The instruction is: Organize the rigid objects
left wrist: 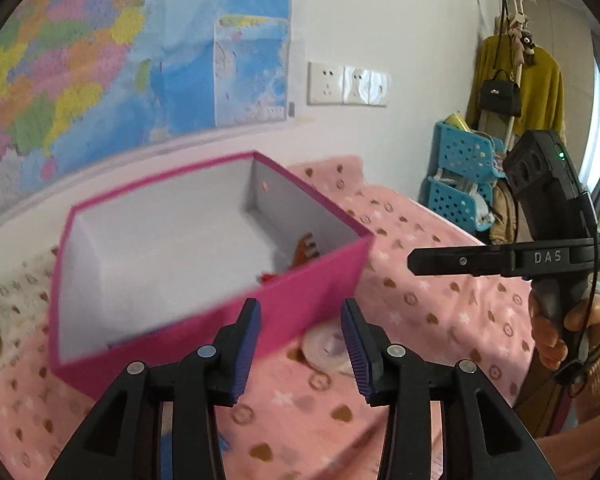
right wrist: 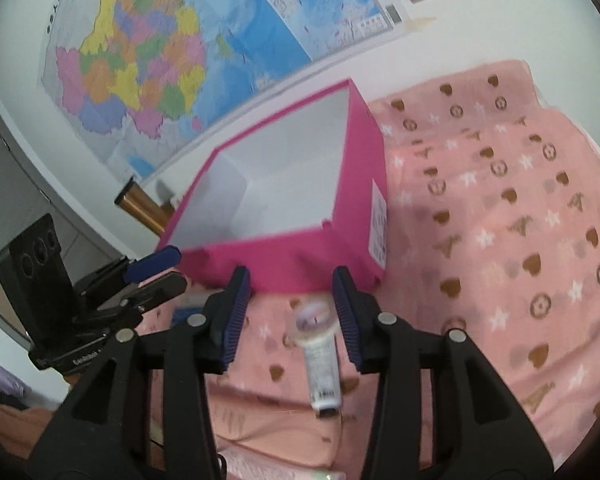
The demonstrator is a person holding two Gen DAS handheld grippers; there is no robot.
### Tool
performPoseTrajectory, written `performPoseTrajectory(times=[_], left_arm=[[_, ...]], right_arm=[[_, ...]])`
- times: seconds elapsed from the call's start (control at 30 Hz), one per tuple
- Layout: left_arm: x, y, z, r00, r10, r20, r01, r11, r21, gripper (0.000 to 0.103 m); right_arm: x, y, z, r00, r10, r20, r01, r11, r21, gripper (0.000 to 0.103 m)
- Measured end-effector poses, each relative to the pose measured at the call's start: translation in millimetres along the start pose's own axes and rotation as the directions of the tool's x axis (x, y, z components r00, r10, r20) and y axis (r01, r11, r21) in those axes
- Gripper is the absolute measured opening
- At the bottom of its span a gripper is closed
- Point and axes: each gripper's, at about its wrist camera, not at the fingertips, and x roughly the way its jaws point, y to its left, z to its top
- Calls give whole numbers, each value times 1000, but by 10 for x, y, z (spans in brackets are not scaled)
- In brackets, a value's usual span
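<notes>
An open magenta box [left wrist: 204, 308] [right wrist: 284, 256] with a white inside stands on the pink patterned blanket [left wrist: 440, 320] [right wrist: 500, 220]. In its near right corner lie an orange-brown item [left wrist: 306, 250] and something small and red [left wrist: 268, 278]. A white tube with a clear cap [right wrist: 320, 360] [left wrist: 328, 350] lies on the blanket just in front of the box, cap toward it. My right gripper [right wrist: 292, 284] [left wrist: 414, 260] stands open over the tube, pads clear of it. To its left, my left gripper [left wrist: 300, 320] [right wrist: 176, 268] is open and empty at the box's near wall.
A map and wall sockets [left wrist: 348, 84] cover the wall behind the box. Blue perforated baskets [left wrist: 460, 176] and a coat rack with a yellow garment [left wrist: 536, 80] stand far right. A golden bar [right wrist: 144, 210] sits left of the box. A small blue object [right wrist: 184, 314] lies on the blanket.
</notes>
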Motion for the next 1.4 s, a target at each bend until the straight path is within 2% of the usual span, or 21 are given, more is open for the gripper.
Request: performPoseTrajectory(times=[0.23,0.47,1.1,1.23,1.4], left_arm=[[215,-82,-262,995,-35,-88,32,999,-44,42],[333,-57,-371,990,-55,-126,42,994,-102,42],[562,-2,-443,978,-113,-176,82,981,-174,42],[627,23,-451,973,-129,-190,92,978,-189,42],[727,82,-489,964,-158,-215,109,969,-223,42]], right_arm=[[225,-120,-220,995,-5,-99,7,1000,25,45],[575,-137,-284,983,-17,-183,20,1000,11,45],[1001,-165,-228,966,-86,-242,85,996,-14,44],[1035,-168,-231,963,-110,-247,107,994,-27,30],[1035,-191,-225,963,-113,-246,109,994,-32,26]])
